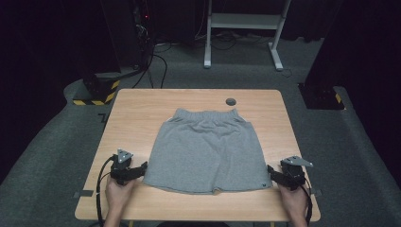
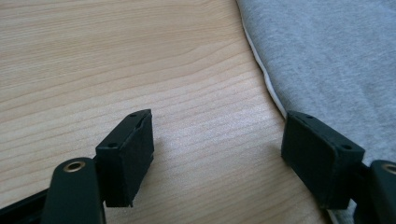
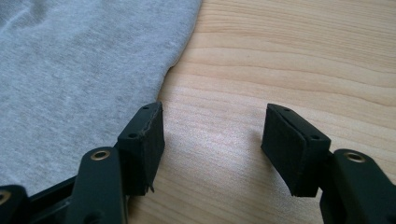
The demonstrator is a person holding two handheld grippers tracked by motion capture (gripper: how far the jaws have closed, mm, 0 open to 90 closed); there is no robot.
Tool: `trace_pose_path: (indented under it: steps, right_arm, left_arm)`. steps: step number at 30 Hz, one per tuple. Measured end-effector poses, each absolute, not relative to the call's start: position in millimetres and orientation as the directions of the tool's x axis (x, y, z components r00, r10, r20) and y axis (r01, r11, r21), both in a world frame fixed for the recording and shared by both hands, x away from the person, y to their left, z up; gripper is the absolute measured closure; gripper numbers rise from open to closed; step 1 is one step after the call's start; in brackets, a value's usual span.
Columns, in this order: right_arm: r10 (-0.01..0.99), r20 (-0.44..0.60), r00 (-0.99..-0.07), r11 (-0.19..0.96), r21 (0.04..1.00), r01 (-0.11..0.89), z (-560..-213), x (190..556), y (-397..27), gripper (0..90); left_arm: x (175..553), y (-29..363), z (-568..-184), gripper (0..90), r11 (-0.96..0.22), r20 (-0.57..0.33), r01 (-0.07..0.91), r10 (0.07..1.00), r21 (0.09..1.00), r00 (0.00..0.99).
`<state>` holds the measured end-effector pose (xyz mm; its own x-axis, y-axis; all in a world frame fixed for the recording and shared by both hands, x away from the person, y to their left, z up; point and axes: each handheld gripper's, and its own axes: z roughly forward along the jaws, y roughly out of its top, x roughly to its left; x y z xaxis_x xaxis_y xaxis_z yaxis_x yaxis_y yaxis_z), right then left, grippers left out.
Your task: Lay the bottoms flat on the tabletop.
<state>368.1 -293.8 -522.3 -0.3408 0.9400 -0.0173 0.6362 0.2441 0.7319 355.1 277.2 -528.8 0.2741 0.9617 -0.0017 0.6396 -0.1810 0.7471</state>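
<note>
Grey shorts [image 1: 206, 151] lie spread flat on the wooden table [image 1: 137, 109], waistband toward the far side. My left gripper [image 1: 142, 169] sits at the shorts' near left corner, jaws open, bare wood between them; in the left gripper view [image 2: 217, 154] its right jaw rests at the shorts' [image 2: 336, 60] white-edged hem. My right gripper [image 1: 272, 174] sits at the near right corner, also open. In the right gripper view [image 3: 212, 149] its left jaw stands over the edge of the grey fabric [image 3: 79, 84], with only wood in the gap.
A dark round cable hole [image 1: 231, 101] sits near the table's far edge. Beyond the table stand a white desk frame [image 1: 246, 28] and a black stand with yellow-black striped base [image 1: 97, 92]. Cables trail from both grippers off the near edge.
</note>
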Motion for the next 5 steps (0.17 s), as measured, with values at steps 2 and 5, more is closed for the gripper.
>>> trace_pose_path:
  steps: [2, 5]
  right_arm:
    - [0.94, -0.017, -0.34, 0.244, 0.731, 0.638, -522.2, 368.2, -293.9, 38.4]
    - [0.94, -0.017, -0.342, 0.245, 0.731, 0.637, -522.2, 368.3, -294.1, 38.2]
  left_arm:
    - [355.1, 277.1, -528.8, 25.5, -0.181, -0.002, 0.639, 0.962, 0.747, 0.274]
    - [355.2, 277.1, -528.7, 25.3, -0.182, -0.001, 0.64, 0.961, 0.747, 0.275]
